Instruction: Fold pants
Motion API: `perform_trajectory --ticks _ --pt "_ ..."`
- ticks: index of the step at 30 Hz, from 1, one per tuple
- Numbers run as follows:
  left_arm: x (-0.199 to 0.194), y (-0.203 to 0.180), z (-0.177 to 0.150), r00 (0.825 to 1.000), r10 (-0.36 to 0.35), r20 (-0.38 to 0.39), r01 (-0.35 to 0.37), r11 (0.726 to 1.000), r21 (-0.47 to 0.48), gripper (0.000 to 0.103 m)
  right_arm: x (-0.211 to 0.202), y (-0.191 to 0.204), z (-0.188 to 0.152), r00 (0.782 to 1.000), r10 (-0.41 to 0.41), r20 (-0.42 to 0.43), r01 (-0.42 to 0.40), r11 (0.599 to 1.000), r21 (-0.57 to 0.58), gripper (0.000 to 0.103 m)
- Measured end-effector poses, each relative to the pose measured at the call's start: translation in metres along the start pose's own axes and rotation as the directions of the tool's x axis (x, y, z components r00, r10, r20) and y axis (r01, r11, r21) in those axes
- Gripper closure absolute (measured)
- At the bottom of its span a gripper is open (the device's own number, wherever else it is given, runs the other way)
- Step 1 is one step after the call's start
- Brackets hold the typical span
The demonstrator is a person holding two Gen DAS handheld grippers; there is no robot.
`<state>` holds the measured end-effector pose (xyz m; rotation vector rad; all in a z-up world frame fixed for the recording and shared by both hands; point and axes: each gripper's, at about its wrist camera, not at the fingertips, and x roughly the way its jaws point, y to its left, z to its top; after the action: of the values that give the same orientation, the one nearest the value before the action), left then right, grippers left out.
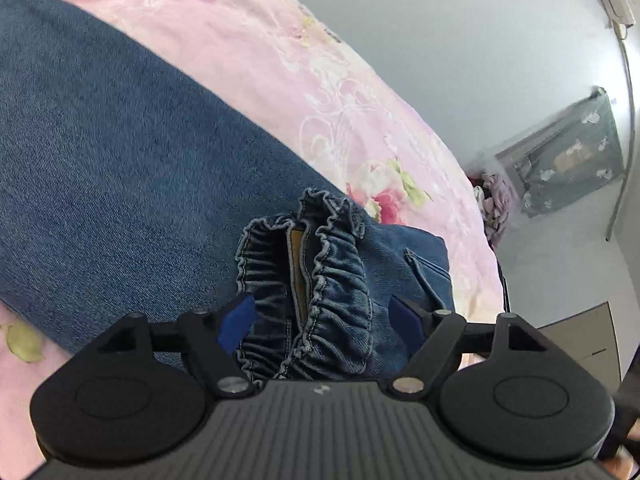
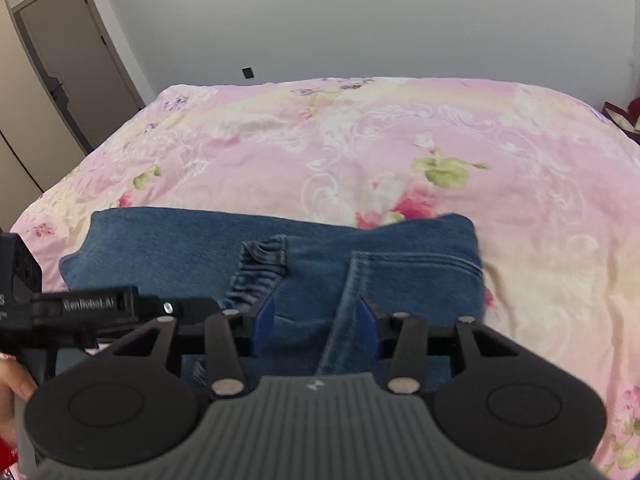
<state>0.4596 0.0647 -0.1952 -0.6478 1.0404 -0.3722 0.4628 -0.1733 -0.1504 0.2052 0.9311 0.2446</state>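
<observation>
Your left tongs (image 1: 320, 316) point down at a slant over the pants (image 1: 120, 168), jaws spread wide and released; the gathered elastic waistband (image 1: 304, 280) sits between the blue pads (image 1: 236, 324) but they don't press on it. Your right tongs (image 2: 316, 320) also tilt downward over the denim, jaws partly apart, released; a stitched seam fold (image 2: 348, 300) runs up between the pads, not pinched as far as the blurred view shows.

The pants lie folded into a wide blue block on the bed (image 2: 360, 140), near its front edge, on a pink floral cover. Waistband ruffle faces up toward the middle of the fold.

In the right wrist view, the left gripper's black body with white lettering (image 2: 92, 304) juts in from the left, just beside the right tongs, with your fingertip (image 2: 16, 384) showing below it. Beyond the bed: grey wall, a door (image 2: 76, 60) at left. Left wrist view shows a dark patterned cabinet (image 1: 568, 164) and a clothes pile (image 1: 496, 200) by the bed's edge.
</observation>
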Motion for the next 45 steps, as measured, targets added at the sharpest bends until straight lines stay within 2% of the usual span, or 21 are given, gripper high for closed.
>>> perform_trajectory --ticks 3,6,9,13,16,21,22,23,24,26,29,30,31,32,33,36,37,39,40,41,45 --pt "0.012 0.004 -0.002 1.0 0.024 -0.002 -0.024 0.999 -0.026 0.014 -0.002 -0.023 -0.02 1.0 -0.002 -0.02 0.002 0.999 0.039 0.06" --pt "0.019 0.014 -0.004 0.999 0.045 0.011 -0.044 0.997 -0.059 0.005 0.004 -0.033 -0.034 0.999 -0.016 -0.035 0.017 0.999 0.04 0.06" --pt "0.023 0.019 -0.006 0.999 0.037 0.018 -0.036 0.997 -0.065 0.004 0.016 -0.035 -0.043 0.999 -0.007 -0.049 0.009 0.999 0.034 0.06" --pt "0.035 0.025 -0.007 0.998 0.066 -0.011 -0.066 0.996 -0.064 0.003 0.033 -0.029 -0.053 0.997 -0.013 -0.071 0.014 1.0 0.006 0.058" --pt "0.043 0.027 -0.006 0.997 0.076 -0.024 -0.078 0.993 -0.093 0.003 0.041 -0.031 -0.059 0.997 -0.004 -0.073 0.006 1.0 0.018 0.058" --pt "0.055 0.022 -0.005 0.996 0.084 -0.02 -0.085 0.993 -0.084 0.005 0.043 -0.041 -0.061 0.997 0.031 -0.067 -0.027 0.997 0.065 0.058" --pt "0.056 0.02 -0.005 0.996 0.084 -0.016 -0.085 0.993 -0.079 0.013 0.044 -0.042 -0.059 0.997 0.038 -0.07 -0.033 0.997 0.071 0.058" --pt "0.055 0.017 -0.005 0.998 0.057 -0.019 -0.058 0.995 -0.084 0.028 0.044 -0.043 -0.059 0.997 0.042 -0.072 -0.037 0.996 0.076 0.058" --pt "0.052 0.015 -0.004 0.999 0.05 -0.016 -0.051 0.994 -0.098 0.03 0.044 -0.043 -0.058 0.996 0.045 -0.075 -0.039 0.996 0.081 0.058" --pt "0.046 0.0 -0.002 1.0 0.029 -0.001 -0.029 0.998 -0.059 0.054 0.044 -0.044 -0.057 0.996 0.048 -0.08 -0.042 0.996 0.082 0.058" --pt "0.047 -0.01 0.002 0.999 0.034 -0.001 -0.034 0.999 0.008 0.055 0.045 -0.046 -0.057 0.995 0.053 -0.083 -0.046 0.995 0.083 0.058" --pt "0.052 -0.006 0.003 0.999 0.049 -0.018 -0.05 0.999 -0.012 0.055 0.045 -0.047 -0.057 0.995 0.06 -0.081 -0.052 0.994 0.093 0.058" --pt "0.058 0.002 0.005 0.999 0.041 -0.036 -0.043 0.997 -0.061 0.046 0.045 -0.048 -0.057 0.994 0.069 -0.082 -0.06 0.992 0.107 0.058" --pt "0.063 0.009 0.005 0.998 0.035 -0.045 -0.039 0.994 -0.1 0.031 0.046 -0.05 -0.057 0.994 0.075 -0.082 -0.065 0.991 0.12 0.058" --pt "0.067 0.014 0.003 0.999 0.023 -0.04 -0.028 0.992 -0.123 0.029 0.045 -0.05 -0.057 0.994 0.077 -0.081 -0.067 0.99 0.125 0.058" --pt "0.072 0.012 -0.005 1.0 0.031 -0.005 -0.031 0.996 -0.087 0.025 0.044 -0.051 -0.058 0.993 0.081 -0.084 -0.072 0.991 0.114 0.058" --pt "0.072 0.011 -0.005 0.999 0.034 -0.002 -0.034 0.996 -0.087 0.027 0.044 -0.05 -0.058 0.993 0.081 -0.085 -0.071 0.991 0.114 0.058" --pt "0.071 0.006 -0.003 0.999 0.038 0.001 -0.038 0.995 -0.089 0.039 0.044 -0.05 -0.058 0.993 0.08 -0.086 -0.07 0.991 0.117 0.058" --pt "0.07 0.003 -0.003 0.999 0.037 0.005 -0.036 0.996 -0.082 0.054 0.044 -0.051 -0.058 0.993 0.082 -0.084 -0.072 0.99 0.12 0.058" --pt "0.068 -0.007 -0.002 0.999 0.048 0.015 -0.047 0.997 -0.064 0.058 0.043 -0.051 -0.058 0.993 0.084 -0.081 -0.073 0.989 0.125 0.058" --pt "0.059 -0.035 -0.003 0.994 0.095 0.058 -0.096 0.995 0.021 0.065 0.034 -0.052 -0.057 0.993 0.095 -0.076 -0.084 0.987 0.134 0.058"
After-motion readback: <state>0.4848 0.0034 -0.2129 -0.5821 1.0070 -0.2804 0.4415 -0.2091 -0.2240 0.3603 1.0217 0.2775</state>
